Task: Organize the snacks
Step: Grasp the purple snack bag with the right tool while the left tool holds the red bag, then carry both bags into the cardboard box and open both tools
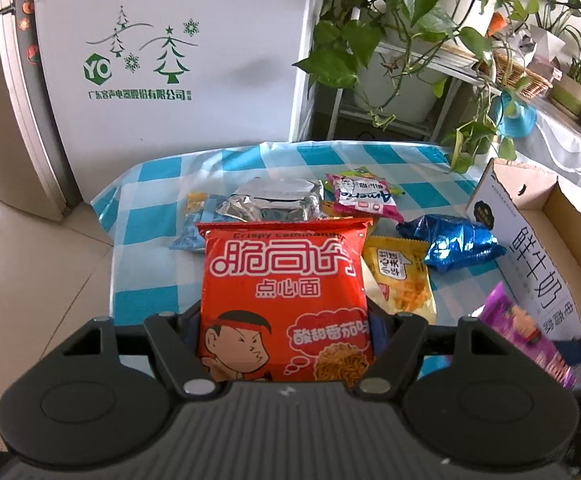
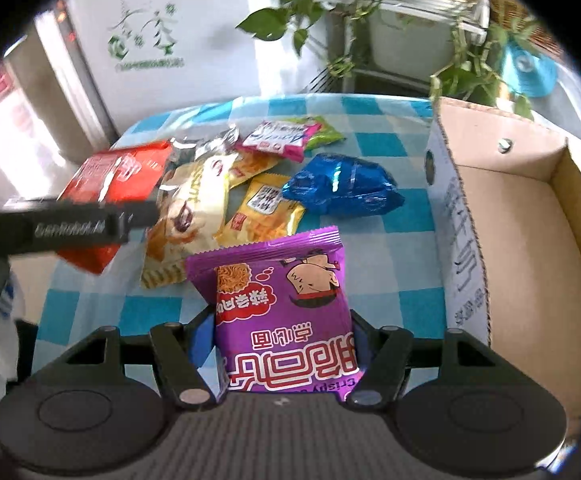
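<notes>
My left gripper (image 1: 286, 332) is shut on a red noodle-snack packet (image 1: 282, 280), held upright above the checked tablecloth (image 1: 154, 184). My right gripper (image 2: 282, 332) is shut on a purple noodle-snack packet (image 2: 286, 300), upside down, just left of an open cardboard box (image 2: 530, 240). The purple packet (image 1: 526, 332) also shows at the right edge of the left wrist view, and the red packet (image 2: 114, 184) at the left of the right wrist view. On the cloth lie a blue foil bag (image 2: 342, 188), a yellow packet (image 2: 266, 208), a pink packet (image 2: 278, 140), a silver foil pack (image 1: 274, 200) and a cream pastry packet (image 2: 186, 208).
The cardboard box (image 1: 530, 248) stands on the table's right side, its inside bare. A white fridge (image 1: 178, 48) stands behind the table. Potted plants (image 1: 410, 8) on a rack hang over the far right corner. Tiled floor (image 1: 30, 272) lies to the left.
</notes>
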### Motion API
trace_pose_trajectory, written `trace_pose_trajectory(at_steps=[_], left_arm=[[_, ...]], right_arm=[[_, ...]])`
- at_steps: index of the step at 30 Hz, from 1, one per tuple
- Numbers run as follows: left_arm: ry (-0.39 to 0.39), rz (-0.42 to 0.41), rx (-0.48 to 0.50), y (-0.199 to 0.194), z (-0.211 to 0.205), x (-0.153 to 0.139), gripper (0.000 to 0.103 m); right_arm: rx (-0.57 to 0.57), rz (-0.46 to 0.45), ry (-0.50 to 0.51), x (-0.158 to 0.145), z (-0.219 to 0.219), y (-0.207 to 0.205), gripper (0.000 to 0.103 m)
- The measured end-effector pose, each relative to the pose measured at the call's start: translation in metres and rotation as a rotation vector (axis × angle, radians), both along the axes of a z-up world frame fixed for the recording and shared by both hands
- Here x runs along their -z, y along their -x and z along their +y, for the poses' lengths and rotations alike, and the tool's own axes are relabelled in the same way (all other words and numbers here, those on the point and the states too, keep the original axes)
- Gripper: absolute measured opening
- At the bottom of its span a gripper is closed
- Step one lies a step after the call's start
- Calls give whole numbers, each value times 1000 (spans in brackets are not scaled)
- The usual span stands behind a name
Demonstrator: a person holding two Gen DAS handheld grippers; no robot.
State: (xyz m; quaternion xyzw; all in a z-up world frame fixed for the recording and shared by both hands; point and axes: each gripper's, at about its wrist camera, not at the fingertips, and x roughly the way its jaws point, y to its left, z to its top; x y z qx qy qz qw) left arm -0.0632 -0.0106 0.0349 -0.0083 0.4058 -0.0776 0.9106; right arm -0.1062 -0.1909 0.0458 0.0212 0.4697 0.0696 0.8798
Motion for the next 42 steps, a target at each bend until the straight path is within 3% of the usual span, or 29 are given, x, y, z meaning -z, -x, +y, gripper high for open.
trace_pose_trajectory(at_steps=[10, 22, 31, 42], left_arm=[[-10, -24, 4, 18, -1, -3, 73], [-13, -34, 15, 26, -5, -4, 73], [32, -53, 15, 27, -7, -9, 73], [8, -117, 42, 31, -17, -19, 73]], right_arm=[[123, -67, -31, -4, -9, 5, 72], [130, -80, -38, -3, -6, 7, 72], [141, -110, -51, -10, -8, 8, 72], [150, -199, -57, -34, -19, 7, 72]])
